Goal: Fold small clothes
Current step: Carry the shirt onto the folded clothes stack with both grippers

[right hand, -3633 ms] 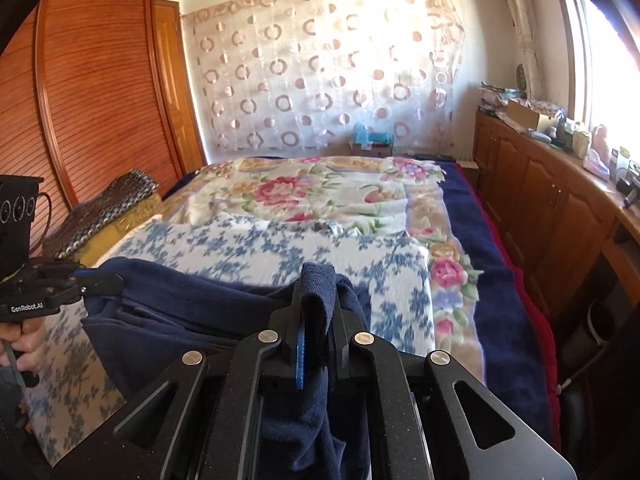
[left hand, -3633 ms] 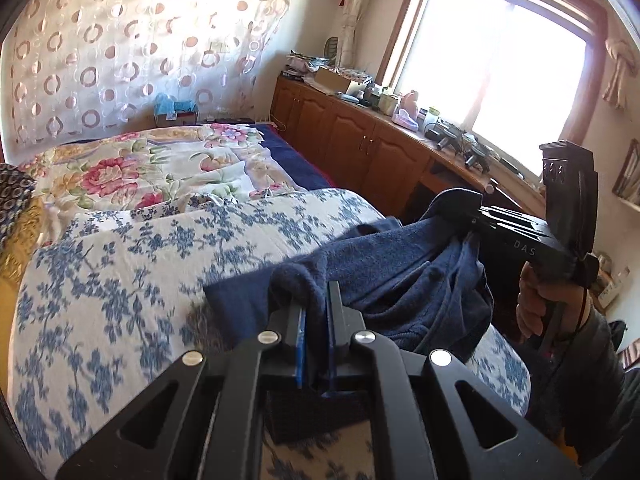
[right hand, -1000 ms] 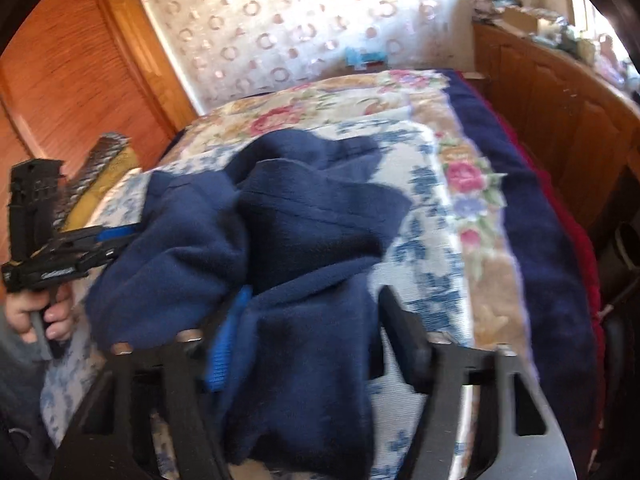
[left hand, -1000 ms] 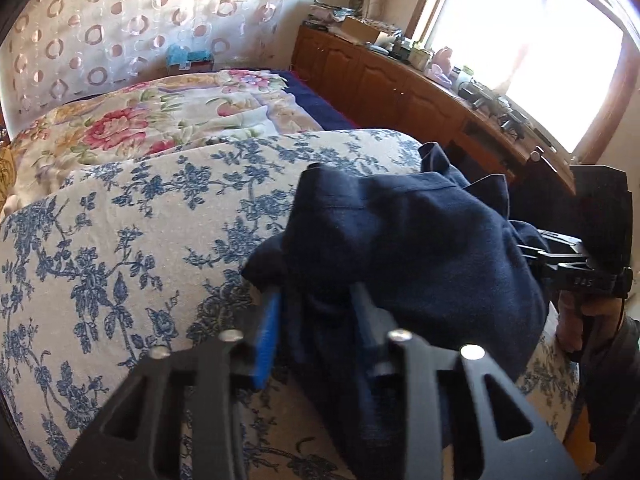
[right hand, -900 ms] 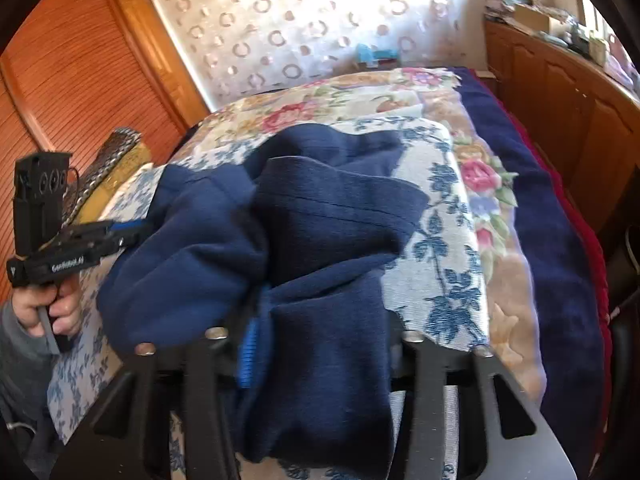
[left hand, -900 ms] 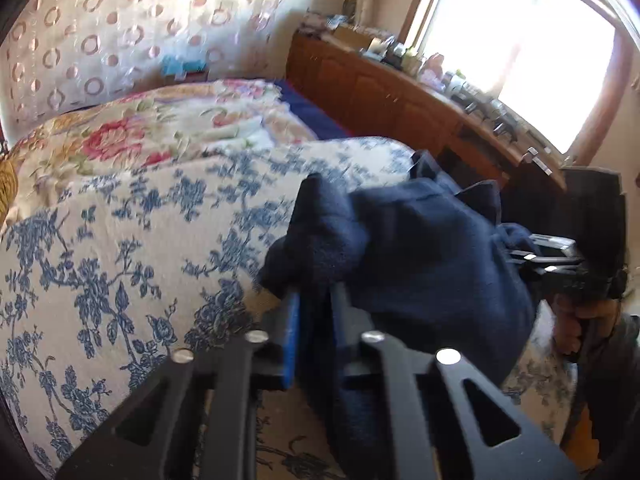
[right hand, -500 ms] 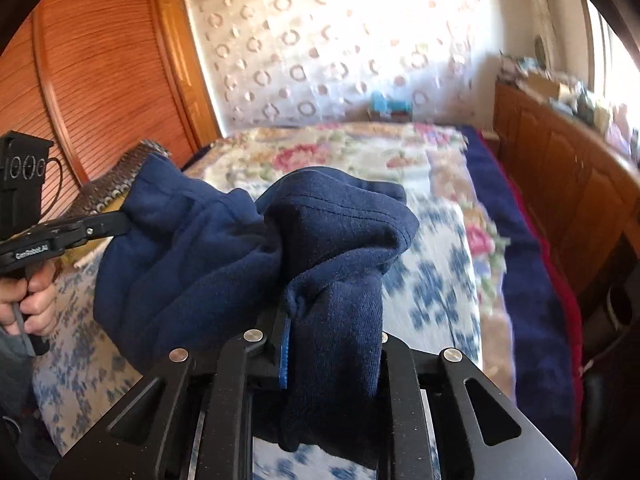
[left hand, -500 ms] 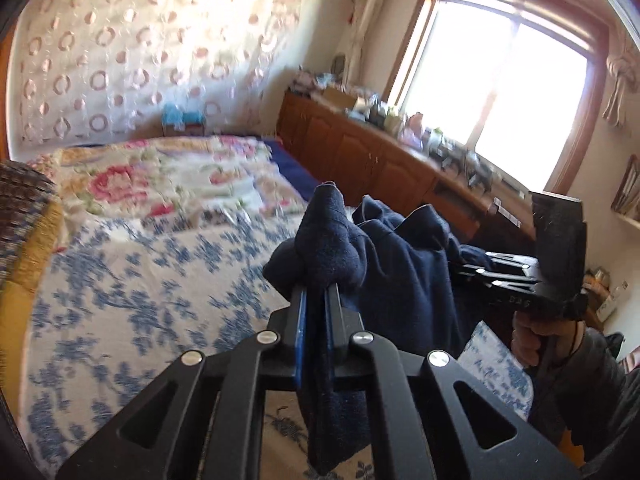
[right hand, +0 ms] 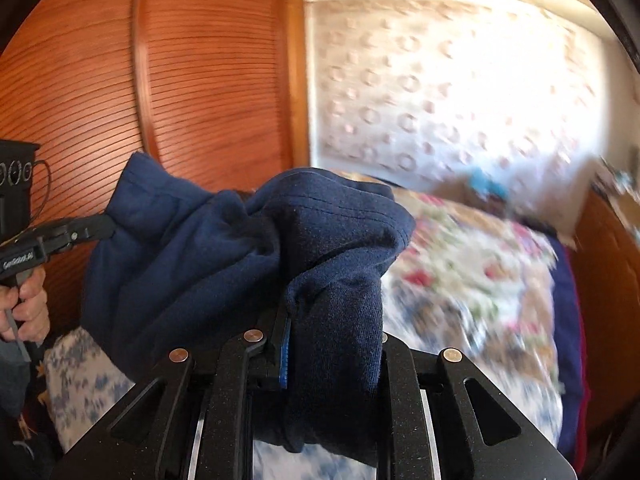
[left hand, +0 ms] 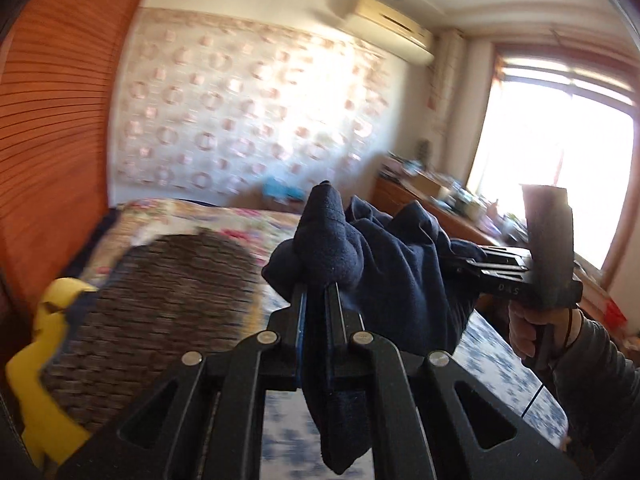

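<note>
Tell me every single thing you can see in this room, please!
navy garment: one, dark blue, held up between both grippers
bed: one, flowered covers, below the garment
woven pillow: one, brown, left on the bed
yellow cloth: one, under the pillow
wardrobe: one, orange wood, left wall
curtain: one, pale with rings, far wall
air conditioner: one, cream, near the ceiling
window: one, bright, right
cabinet: one, cluttered, under the window
left gripper: black, shut on the garment
right gripper: black, shut on the garment
</note>
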